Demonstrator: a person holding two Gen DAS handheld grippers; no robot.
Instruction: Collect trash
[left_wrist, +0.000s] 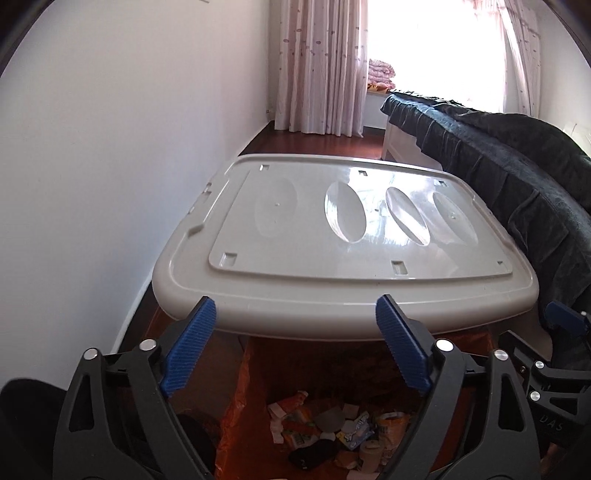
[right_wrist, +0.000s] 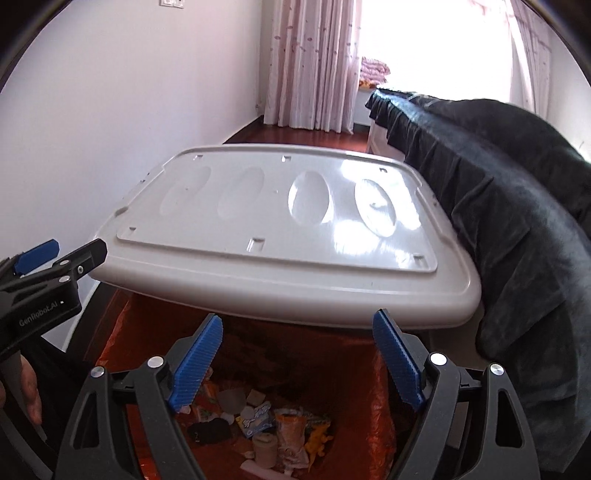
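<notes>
An orange-red trash bag (left_wrist: 255, 373) (right_wrist: 369, 413) sits open below both grippers, with several wrappers and scraps of trash (left_wrist: 332, 428) (right_wrist: 266, 424) at its bottom. My left gripper (left_wrist: 295, 332) is open and empty above the bag. My right gripper (right_wrist: 297, 343) is open and empty above the bag too. The left gripper also shows at the left edge of the right wrist view (right_wrist: 55, 258), and the right gripper shows at the right edge of the left wrist view (left_wrist: 569, 325).
A grey plastic bin lid (left_wrist: 332, 295) (right_wrist: 280, 288) lies flat just beyond the bag. A bed with a dark blanket (left_wrist: 517, 177) (right_wrist: 498, 203) runs along the right. A white wall (left_wrist: 110, 147) is on the left, pink curtains (left_wrist: 317, 66) at the back.
</notes>
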